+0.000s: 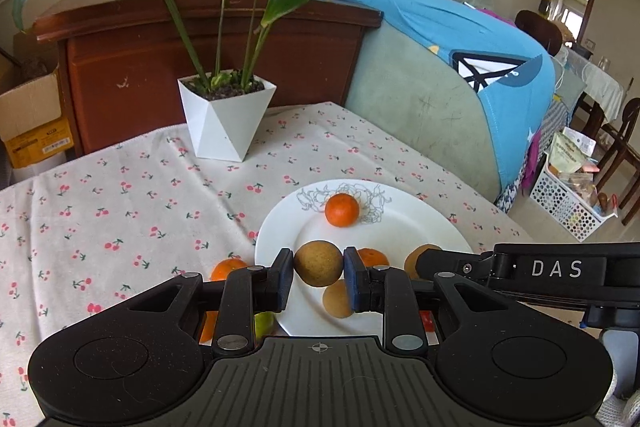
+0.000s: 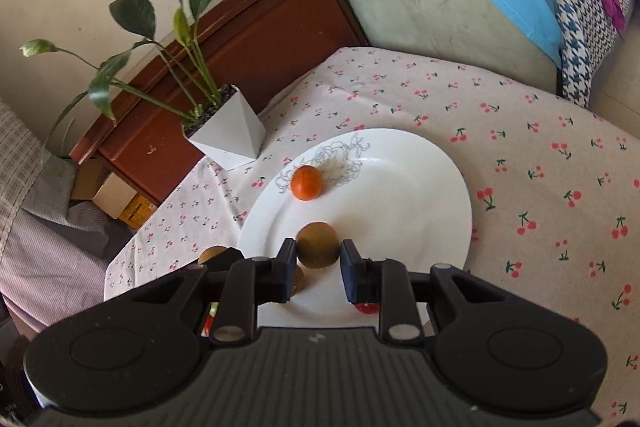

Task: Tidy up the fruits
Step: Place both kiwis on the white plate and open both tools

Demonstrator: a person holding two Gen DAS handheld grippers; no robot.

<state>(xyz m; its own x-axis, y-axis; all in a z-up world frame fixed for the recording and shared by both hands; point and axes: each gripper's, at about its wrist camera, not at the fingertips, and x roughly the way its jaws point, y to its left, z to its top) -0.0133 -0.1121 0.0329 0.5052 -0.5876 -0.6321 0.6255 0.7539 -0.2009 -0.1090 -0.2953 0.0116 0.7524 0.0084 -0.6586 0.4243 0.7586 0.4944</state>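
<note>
Cherry-print tablecloth (image 1: 120,211) under plate (image 1: 420,223), planter (image 1: 224,119)

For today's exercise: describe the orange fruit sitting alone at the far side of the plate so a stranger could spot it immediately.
Start at the white plate on the cherry-print tablecloth. On its far side, toward the white plant pot, a line drawing of flowers marks the rim, and the orange fruit sits beside it. It is bright orange, unlike the brown fruits nearer the cameras, and nothing holds it.
</note>
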